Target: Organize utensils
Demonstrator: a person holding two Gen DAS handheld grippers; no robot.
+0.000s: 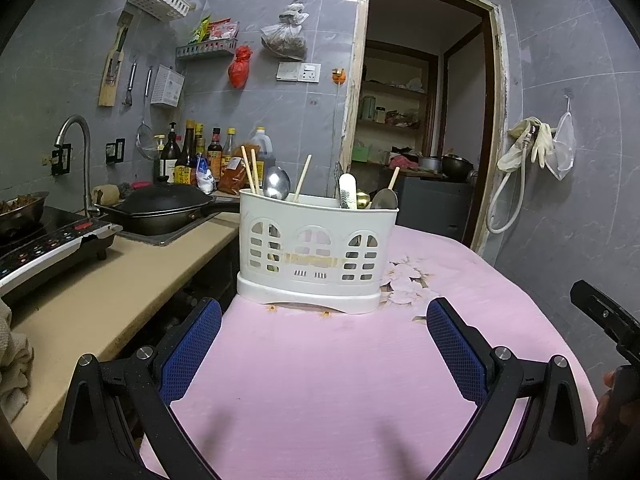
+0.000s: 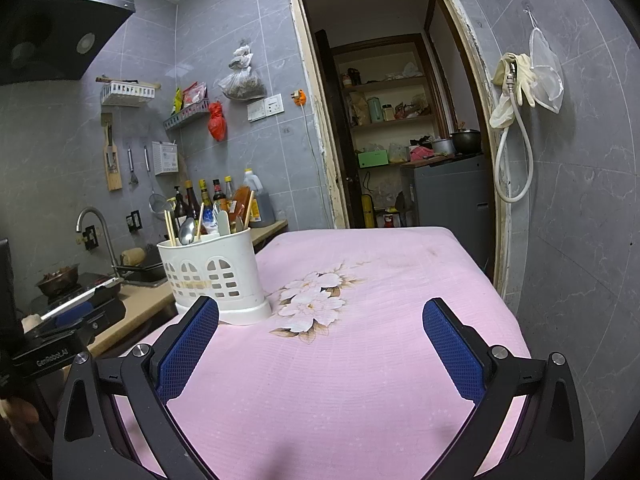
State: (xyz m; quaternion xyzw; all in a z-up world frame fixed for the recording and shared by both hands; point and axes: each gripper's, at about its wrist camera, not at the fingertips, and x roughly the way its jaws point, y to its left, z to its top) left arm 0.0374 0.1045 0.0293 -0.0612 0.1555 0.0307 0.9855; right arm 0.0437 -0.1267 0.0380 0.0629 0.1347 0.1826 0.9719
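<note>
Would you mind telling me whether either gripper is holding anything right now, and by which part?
Nothing is held. The left gripper and right gripper both stand open and empty above the pink tablecloth; the utensils remain in the white utensil caddy.

A black wok [image 1: 160, 206] sits in the sink beside an induction cooker [image 1: 48, 244] on the beige worktop [image 1: 132, 276]; sauce bottles [image 1: 196, 156] line the grey tiled wall; rubber gloves [image 2: 516, 76] hang by the doorway.

Dim indoor light, soft shadows, fisheye-bent edges, perhaps slightly soft
</note>
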